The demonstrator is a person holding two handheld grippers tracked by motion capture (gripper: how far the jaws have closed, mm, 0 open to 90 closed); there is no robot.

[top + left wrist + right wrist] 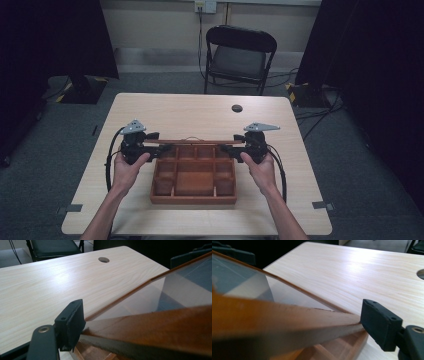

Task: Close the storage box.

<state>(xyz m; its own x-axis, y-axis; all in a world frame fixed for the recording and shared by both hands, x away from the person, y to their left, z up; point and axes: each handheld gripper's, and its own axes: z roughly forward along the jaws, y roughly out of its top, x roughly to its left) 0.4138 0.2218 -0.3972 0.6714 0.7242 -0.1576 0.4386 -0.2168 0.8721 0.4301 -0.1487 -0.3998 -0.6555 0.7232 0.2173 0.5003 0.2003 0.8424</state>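
Lifting the glazed lid [192,142] of a wooden compartment box [194,176] looks to be the step in hand. The lid is a wood frame around a clear pane, hinged up along the box's far edge and tilted, its free edge raised above the compartments.

Left gripper [159,148] sits at the lid's left end, right gripper [227,148] at its right end. In the left gripper view one black pad [70,323] lies against the frame's end; in the right gripper view one pad [380,323] meets the frame corner. The opposite jaw of each is hidden, so whether either is clamped on the lid or only propping it: cannot tell.

To do this well, judged from the pose: keep both ends level with each other so the frame does not twist on its hinge, swing along the hinge arc rather than pulling toward the person, and keep pads on wood, off the pane.

Box: a row of small compartments along the far side beneath the lid, narrow cells down each side, one large central bay. All visible cells look empty.

Box rests on the light wood table [150,112], nearer the person's edge. Beyond the box, a round cable hole [236,108]; beyond the table, a folding chair [239,57].
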